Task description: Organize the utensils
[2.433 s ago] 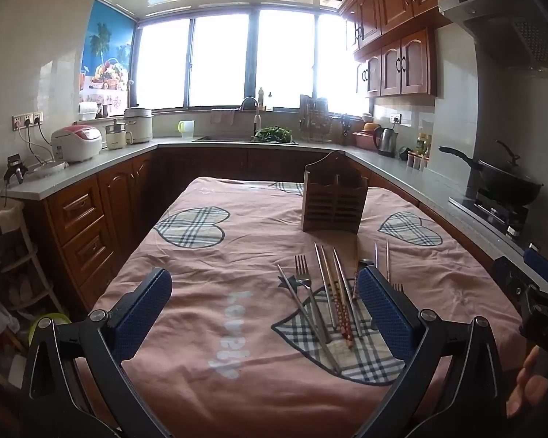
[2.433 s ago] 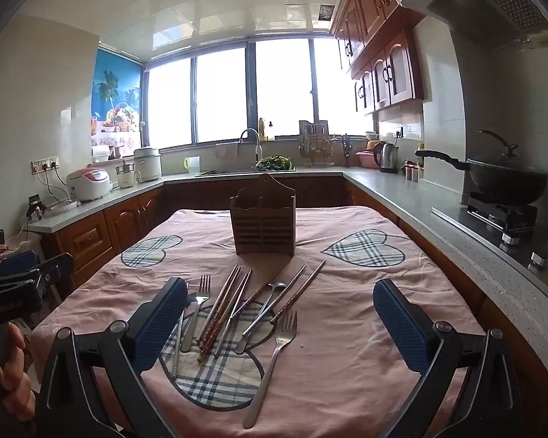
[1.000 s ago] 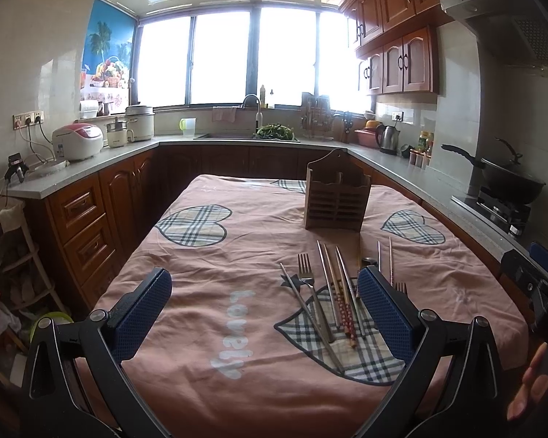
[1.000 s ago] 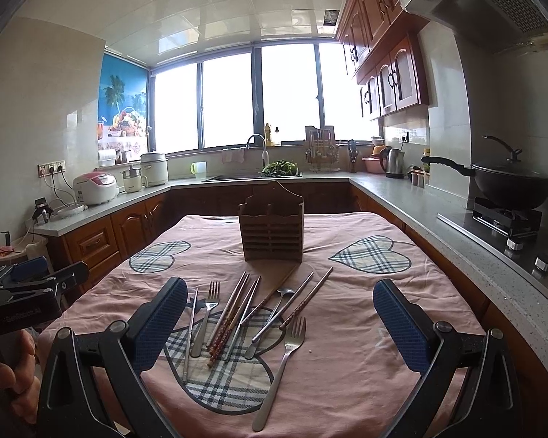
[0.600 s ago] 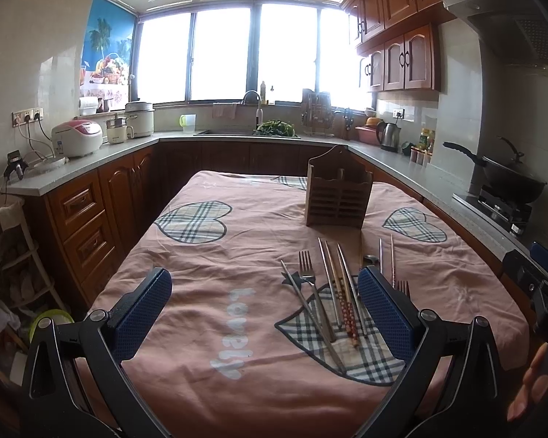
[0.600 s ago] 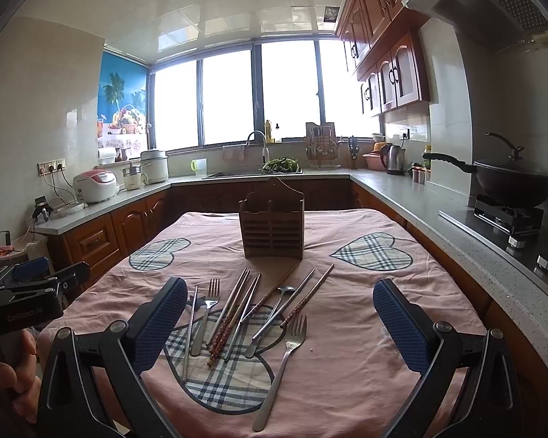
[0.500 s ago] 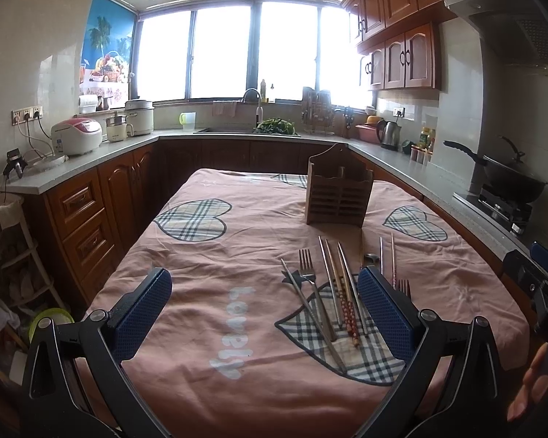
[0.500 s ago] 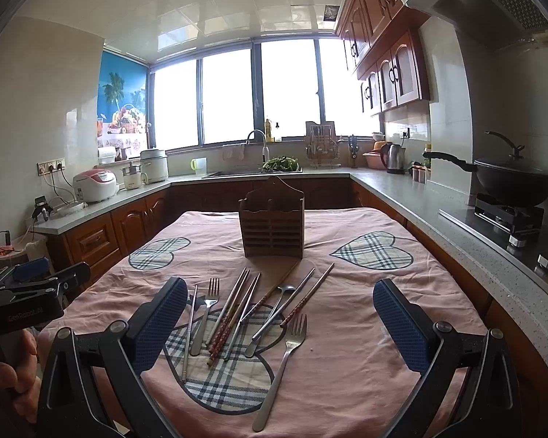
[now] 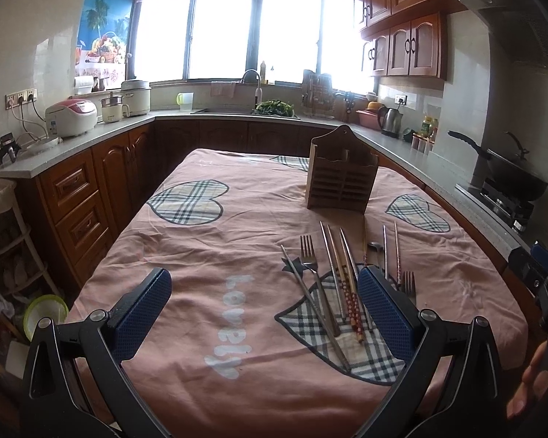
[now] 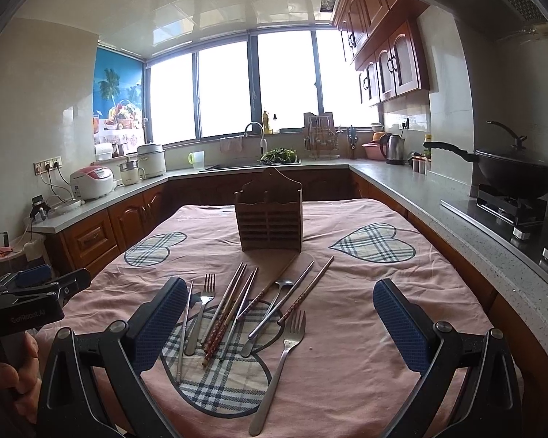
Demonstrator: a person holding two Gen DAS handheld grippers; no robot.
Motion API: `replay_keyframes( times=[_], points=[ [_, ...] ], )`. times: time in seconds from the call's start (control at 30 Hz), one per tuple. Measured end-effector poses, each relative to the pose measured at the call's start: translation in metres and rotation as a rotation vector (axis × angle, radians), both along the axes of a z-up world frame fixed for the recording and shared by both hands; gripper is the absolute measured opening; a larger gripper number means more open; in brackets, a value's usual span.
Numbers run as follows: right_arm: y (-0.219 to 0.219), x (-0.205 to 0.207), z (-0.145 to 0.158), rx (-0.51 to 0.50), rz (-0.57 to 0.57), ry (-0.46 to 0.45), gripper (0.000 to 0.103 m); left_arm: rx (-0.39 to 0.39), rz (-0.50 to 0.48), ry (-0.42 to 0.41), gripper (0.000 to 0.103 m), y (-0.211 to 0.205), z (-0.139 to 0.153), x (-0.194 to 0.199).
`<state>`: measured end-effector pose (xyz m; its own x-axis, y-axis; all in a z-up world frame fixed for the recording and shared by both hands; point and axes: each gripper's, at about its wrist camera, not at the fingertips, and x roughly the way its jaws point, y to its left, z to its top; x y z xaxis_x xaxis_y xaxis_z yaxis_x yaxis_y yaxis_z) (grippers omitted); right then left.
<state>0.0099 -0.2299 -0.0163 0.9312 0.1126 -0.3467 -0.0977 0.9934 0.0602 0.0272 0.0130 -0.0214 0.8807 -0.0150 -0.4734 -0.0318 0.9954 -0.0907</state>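
We hold our left gripper (image 9: 265, 310) and right gripper (image 10: 279, 323) level, jaws spread wide, gripping nothing.

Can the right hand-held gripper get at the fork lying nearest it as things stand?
Probably yes. The right hand-held gripper is open, and the fork lies apart from the chopsticks on bare tablecloth, with nothing over it.

Hand-held gripper (image 10: 279, 323): black frame, blue textured pads (image 10: 398, 323), silver screws; bare skin.
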Motion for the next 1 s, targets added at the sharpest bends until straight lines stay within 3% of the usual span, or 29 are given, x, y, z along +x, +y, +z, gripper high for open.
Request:
replay_keyframes(
  times=[0.7, 0.8, 1.0],
  points=[
    [-0.032, 0.087, -0.020, 0.090, -0.012, 0.194, 0.102, -0.034, -0.061, 0.244, 0.103, 0.001, -0.032, 0.096],
    [-0.037, 0.108, -0.026, 0.103, -0.017, 0.231, 0.101, -0.020, -0.068, 0.263, 0.099, -0.002, -0.036, 0.112],
    [-0.043, 0.154, -0.044, 0.139, -0.011, 0.332, 0.081, -0.015, -0.095, 0.324, 0.086, -0.008, -0.049, 0.148]
  ],
)
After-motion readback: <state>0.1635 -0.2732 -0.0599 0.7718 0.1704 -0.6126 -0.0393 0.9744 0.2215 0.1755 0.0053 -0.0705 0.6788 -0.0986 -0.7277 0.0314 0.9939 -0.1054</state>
